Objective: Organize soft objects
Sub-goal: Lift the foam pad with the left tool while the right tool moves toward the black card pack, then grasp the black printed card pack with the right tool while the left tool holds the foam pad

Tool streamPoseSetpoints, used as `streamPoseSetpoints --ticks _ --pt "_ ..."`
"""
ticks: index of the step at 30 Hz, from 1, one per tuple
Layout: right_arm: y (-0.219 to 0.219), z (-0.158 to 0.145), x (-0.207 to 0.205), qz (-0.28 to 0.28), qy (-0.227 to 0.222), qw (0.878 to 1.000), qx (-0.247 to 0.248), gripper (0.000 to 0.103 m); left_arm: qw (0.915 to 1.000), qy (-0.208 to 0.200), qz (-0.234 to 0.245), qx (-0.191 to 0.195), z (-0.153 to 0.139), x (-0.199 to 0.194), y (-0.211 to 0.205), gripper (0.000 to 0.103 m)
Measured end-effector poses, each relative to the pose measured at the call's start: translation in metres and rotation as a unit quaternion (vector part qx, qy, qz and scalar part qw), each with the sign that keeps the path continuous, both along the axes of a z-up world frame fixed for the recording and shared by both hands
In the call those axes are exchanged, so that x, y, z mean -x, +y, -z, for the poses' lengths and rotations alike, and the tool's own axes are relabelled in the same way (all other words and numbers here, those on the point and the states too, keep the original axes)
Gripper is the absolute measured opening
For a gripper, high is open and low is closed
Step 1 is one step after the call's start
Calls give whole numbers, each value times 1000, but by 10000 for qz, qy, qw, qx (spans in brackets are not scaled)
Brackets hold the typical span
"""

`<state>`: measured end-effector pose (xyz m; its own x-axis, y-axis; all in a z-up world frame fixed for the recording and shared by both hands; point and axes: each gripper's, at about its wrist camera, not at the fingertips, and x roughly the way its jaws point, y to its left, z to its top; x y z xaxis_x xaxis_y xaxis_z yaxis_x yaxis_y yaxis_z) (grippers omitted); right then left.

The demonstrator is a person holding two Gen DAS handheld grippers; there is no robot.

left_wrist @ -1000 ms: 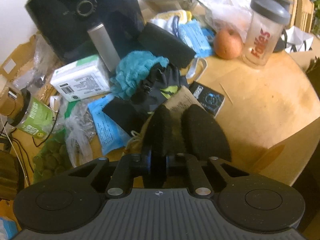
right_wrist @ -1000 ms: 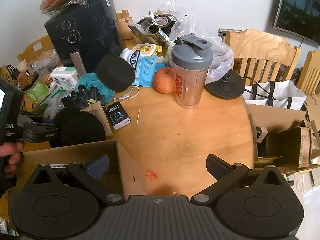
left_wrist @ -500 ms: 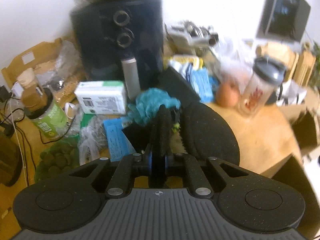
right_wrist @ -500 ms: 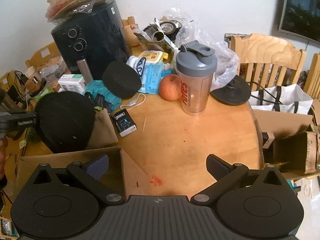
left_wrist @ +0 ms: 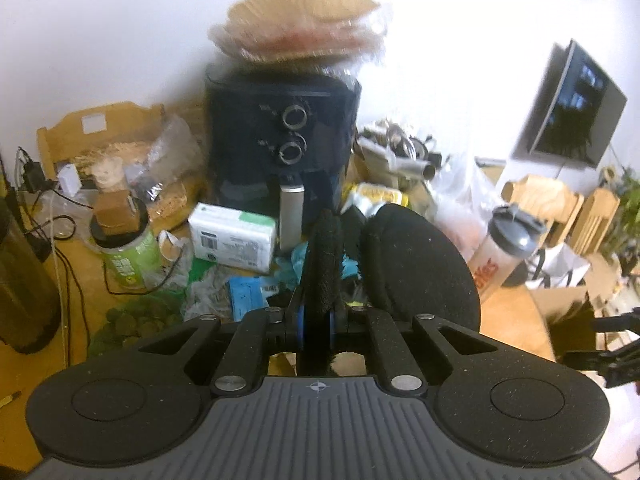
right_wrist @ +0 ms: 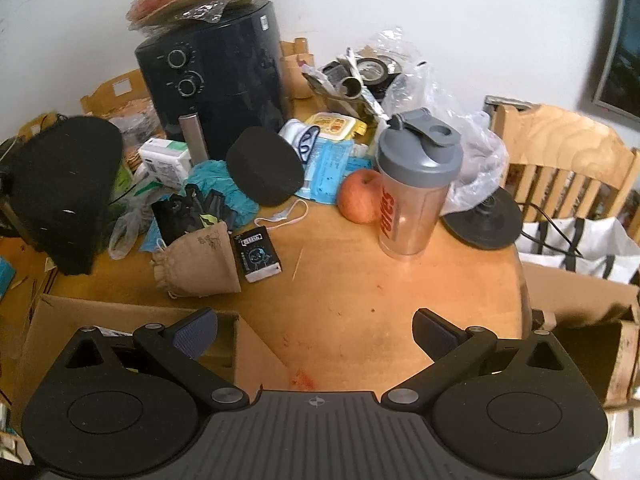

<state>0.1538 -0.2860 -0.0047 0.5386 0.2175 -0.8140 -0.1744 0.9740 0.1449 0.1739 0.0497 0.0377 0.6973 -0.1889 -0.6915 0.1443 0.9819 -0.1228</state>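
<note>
My left gripper (left_wrist: 316,320) is shut on the rim of a round black foam pad (left_wrist: 420,276), which bulges out to the right of the fingers. In the right wrist view the same foam pad (right_wrist: 64,188) hangs in the air at the left, above the clutter. A second black foam pad (right_wrist: 264,166) leans on the table in front of the air fryer. A teal cloth (right_wrist: 216,184), black gloves (right_wrist: 192,208) and a burlap pouch (right_wrist: 200,264) lie beside it. My right gripper (right_wrist: 316,332) stands open and empty over the table edge, next to an open cardboard box (right_wrist: 80,312).
A black air fryer (right_wrist: 224,80) stands at the back with wrapped plates on top. A shaker bottle (right_wrist: 416,196), an apple (right_wrist: 360,196), a small card box (right_wrist: 258,254) and a white carton (right_wrist: 164,160) sit on the wooden table (right_wrist: 360,300). A wooden chair (right_wrist: 560,152) is at the right.
My left gripper has lifted the black foam pad up off the table and tilted upward. In the right wrist view the pad moved up and to the left. The right gripper stayed about where it was.
</note>
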Motion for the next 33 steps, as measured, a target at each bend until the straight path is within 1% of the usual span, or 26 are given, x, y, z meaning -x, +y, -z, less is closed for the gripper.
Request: streamPoseSetpoints --ticks 6,11,14,18,21,23,26,30,33 --pt "7 2 -22 -400 6 9992 -53 103 9995 -134 -206 185 -14 21 12 11" --pt "15 15 -48 -656 213 9976 -110 103 9987 -120 -374 324 -17 36 23 11" --pt "24 24 -61 -864 239 9960 5 103 9981 -74 -442 414 -17 43 29 11" --pt "43 38 -80 -1202 264 9916 395 103 9973 -7 -532 500 -13 50 36 11" --pt "55 48 -93 -1496 262 9874 438 103 9966 35 -586 580 -13 56 41 11" --pt "61 54 -103 -1675 314 9847 367 103 9963 53 -603 608 -14 58 44 11" --pt "71 66 -122 -1815 447 9818 350 103 9959 50 -657 619 -16 63 48 11" --pt "81 88 -144 -1823 809 9796 254 103 9950 68 -729 683 -15 65 56 11" --pt "90 106 -157 -1919 966 9764 211 103 9942 118 -782 724 -13 64 60 11"
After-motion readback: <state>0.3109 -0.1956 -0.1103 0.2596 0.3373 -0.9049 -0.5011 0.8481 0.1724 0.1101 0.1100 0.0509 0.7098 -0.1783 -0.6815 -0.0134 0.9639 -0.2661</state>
